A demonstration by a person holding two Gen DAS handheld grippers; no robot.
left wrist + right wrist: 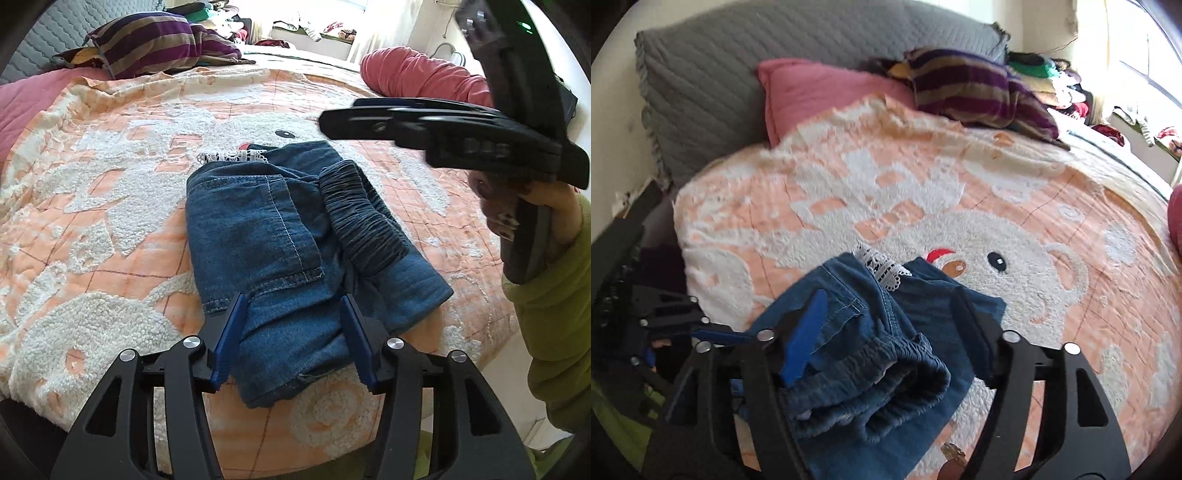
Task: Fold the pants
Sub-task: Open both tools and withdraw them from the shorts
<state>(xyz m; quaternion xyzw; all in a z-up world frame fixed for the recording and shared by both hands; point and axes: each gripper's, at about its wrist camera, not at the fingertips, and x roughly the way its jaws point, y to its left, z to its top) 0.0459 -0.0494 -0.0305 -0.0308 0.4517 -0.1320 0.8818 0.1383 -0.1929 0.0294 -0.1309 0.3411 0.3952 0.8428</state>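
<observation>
Pants: blue denim pants (280, 258), folded into a compact bundle, lie on the bed near its near edge, on top of the white bear pattern.
Details: a stitched back pocket (273, 225) faces up; the gathered elastic waistband (354, 221) runs along the right side; a strip of white lace trim (232, 156) shows at the far end.
Writing: no brand, label or lettering can be read on the pants or anywhere else.
Left tongs: the left tongs (295, 332) are released, jaws spread on either side of the bundle's near end, blue pads (231, 339) apart from the cloth as far as can be seen.
Right tongs: the right tongs (886, 332) stand wide apart above the waistband fold, grasping nothing; this view is blurred, so contact with the cloth is uncertain.
Hand: a hand (517, 210) in a green sleeve (554, 332) carries the right tool.
Bed: peach and white bedspread (110, 184).
Around: striped purple pillow (159, 40), pink pillow (820, 88), grey quilted cushion (738, 55), red bolster (424, 74).
</observation>
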